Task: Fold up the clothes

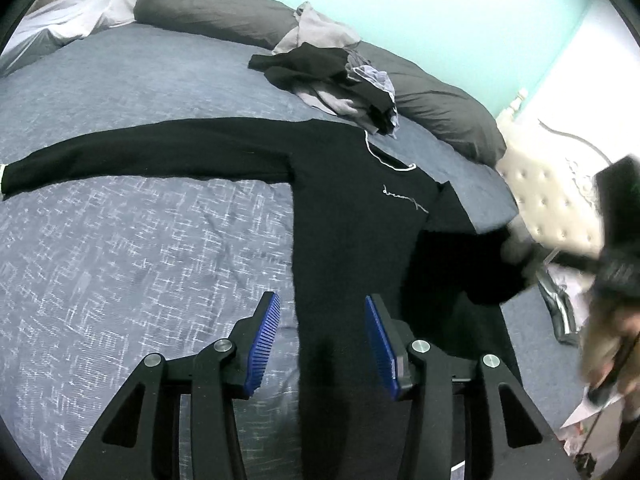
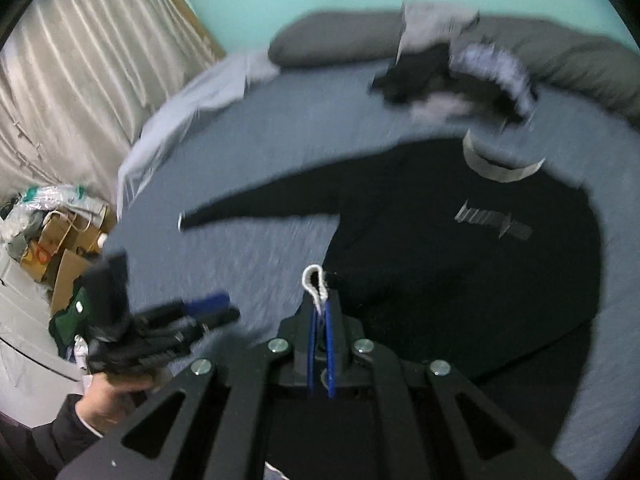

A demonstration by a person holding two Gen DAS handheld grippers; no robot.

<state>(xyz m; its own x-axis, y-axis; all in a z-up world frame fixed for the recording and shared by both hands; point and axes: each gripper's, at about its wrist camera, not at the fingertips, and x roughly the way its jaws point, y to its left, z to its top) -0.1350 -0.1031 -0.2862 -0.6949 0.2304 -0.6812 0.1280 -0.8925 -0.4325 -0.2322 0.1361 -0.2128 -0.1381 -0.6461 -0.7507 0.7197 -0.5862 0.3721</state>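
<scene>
A black long-sleeved top (image 1: 352, 208) lies flat on the blue-grey bed cover (image 1: 140, 240), small white script on its chest. One sleeve (image 1: 140, 152) stretches out to the left. My left gripper (image 1: 321, 298) hovers open over the top's lower body, blue pads (image 1: 264, 340) apart with nothing between them. In the right wrist view my right gripper (image 2: 320, 304) is shut on the other sleeve's white-trimmed cuff (image 2: 314, 280), lifted above the top (image 2: 460, 248). The left gripper (image 2: 200, 308) shows blurred at lower left, held by a hand (image 2: 108, 400).
A pile of black, grey and lilac clothes (image 1: 340, 80) sits behind the top, against dark grey pillows (image 1: 216, 8). White tufted furniture (image 1: 552, 200) stands beyond the bed's right edge. Paper bags and boxes (image 2: 68, 240) crowd the floor by a curtain (image 2: 80, 80).
</scene>
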